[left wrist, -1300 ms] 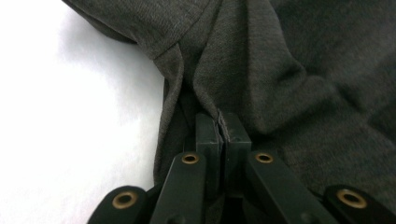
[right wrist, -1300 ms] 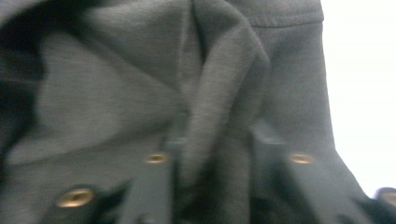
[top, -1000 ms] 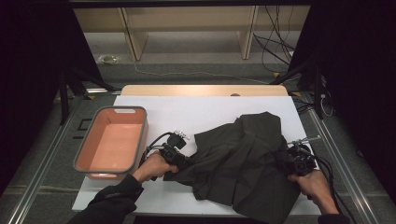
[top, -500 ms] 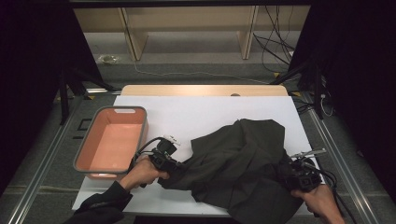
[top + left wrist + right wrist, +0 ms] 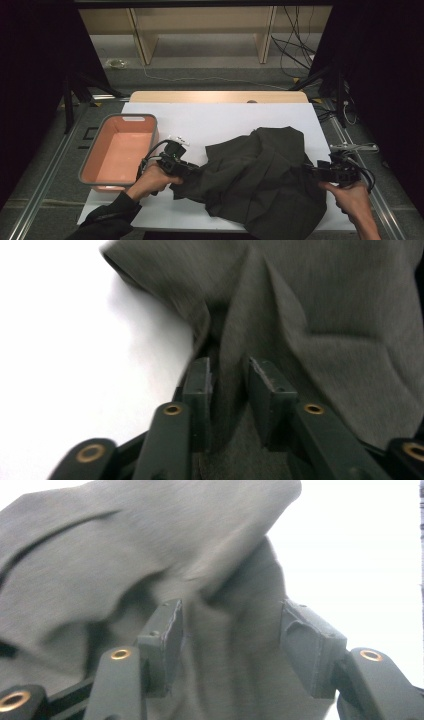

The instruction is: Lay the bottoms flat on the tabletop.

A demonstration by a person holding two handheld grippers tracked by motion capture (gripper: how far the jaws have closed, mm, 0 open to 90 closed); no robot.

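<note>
A dark grey garment [image 5: 260,180] lies crumpled over the right half of the white table [image 5: 210,120]. My left gripper [image 5: 192,169] is at its left edge, held low and pointing right. In the left gripper view its jaws [image 5: 230,375] have just been opening and stand a little apart, with a fold of the garment [image 5: 325,305] loose in the narrow gap. My right gripper [image 5: 311,170] is at the garment's right edge. Its jaws [image 5: 230,625] have also been opening and stand wide, with the cloth [image 5: 125,545] between them and free of the pads.
A pink tub [image 5: 92,155] with a grey rim stands at the table's left, close behind my left hand. Bare white table lies beyond the garment, with a wooden strip [image 5: 215,96] along its far edge. Cables [image 5: 345,147] lie off the right edge.
Both grippers' jaws have parted from a tight grip on the garment's edges. The right hand dipped toward me and came back up. The cloth has slackened and spread to the left.
</note>
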